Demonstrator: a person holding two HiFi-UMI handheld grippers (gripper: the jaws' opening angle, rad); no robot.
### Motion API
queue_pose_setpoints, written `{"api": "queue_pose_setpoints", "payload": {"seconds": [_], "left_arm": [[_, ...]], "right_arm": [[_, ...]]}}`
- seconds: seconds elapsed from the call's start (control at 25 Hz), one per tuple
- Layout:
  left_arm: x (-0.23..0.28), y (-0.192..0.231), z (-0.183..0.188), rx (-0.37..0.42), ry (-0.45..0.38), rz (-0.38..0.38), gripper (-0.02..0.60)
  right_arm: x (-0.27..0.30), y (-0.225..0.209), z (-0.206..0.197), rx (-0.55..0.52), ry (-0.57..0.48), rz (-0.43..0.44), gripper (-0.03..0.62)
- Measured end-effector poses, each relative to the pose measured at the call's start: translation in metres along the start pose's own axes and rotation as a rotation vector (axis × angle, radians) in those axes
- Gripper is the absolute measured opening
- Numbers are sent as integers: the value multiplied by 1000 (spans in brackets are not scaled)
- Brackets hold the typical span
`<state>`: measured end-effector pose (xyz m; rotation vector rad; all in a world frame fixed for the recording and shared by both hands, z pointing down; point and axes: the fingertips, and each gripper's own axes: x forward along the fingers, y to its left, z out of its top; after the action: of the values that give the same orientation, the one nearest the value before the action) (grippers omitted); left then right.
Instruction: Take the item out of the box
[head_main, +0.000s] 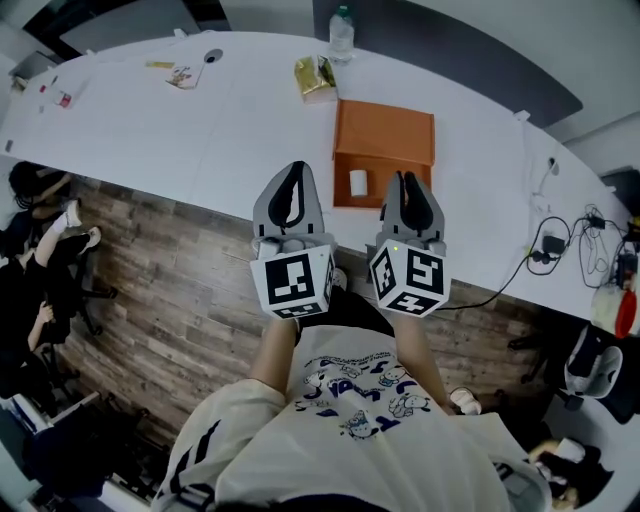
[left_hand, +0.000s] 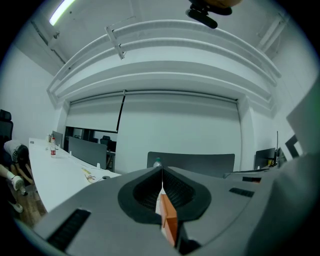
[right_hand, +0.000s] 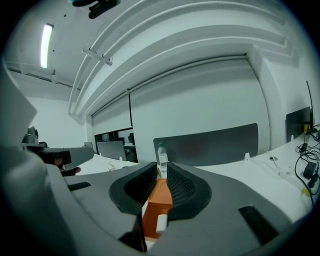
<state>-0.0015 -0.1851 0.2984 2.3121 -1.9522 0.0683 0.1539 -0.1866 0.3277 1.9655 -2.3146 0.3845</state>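
Note:
An orange box (head_main: 384, 135) lies on the white table (head_main: 200, 130), its open front facing me. A small white item (head_main: 358, 182) stands inside the opening. Both grippers hover in front of the table's near edge, pointing at the box. My left gripper (head_main: 297, 170) is just left of the opening and my right gripper (head_main: 404, 178) just right of it. Each is shut with nothing held. In the left gripper view the jaws (left_hand: 161, 172) meet above the box (left_hand: 170, 220). The right gripper view (right_hand: 161, 172) shows the box (right_hand: 157, 200) and the white item (right_hand: 160, 223) between its jaws.
A water bottle (head_main: 341, 33) and a yellow snack bag (head_main: 316, 78) sit behind the box. Cables and a charger (head_main: 550, 245) lie on the table's right end. Small papers (head_main: 182, 74) lie far left. A person in a chair (head_main: 40, 200) is at the left, on wood flooring.

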Motion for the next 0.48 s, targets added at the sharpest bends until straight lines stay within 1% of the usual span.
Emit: {"api": "queue_pose_setpoints", "payload": {"seconds": [0.2, 0.48], "left_arm": [[11, 4, -7, -3, 30, 20, 19], [26, 9, -20, -4, 67, 21, 19]], "right_arm": [[13, -5, -5, -2, 28, 6, 63], [31, -6, -20, 5, 77, 4, 63]]}}
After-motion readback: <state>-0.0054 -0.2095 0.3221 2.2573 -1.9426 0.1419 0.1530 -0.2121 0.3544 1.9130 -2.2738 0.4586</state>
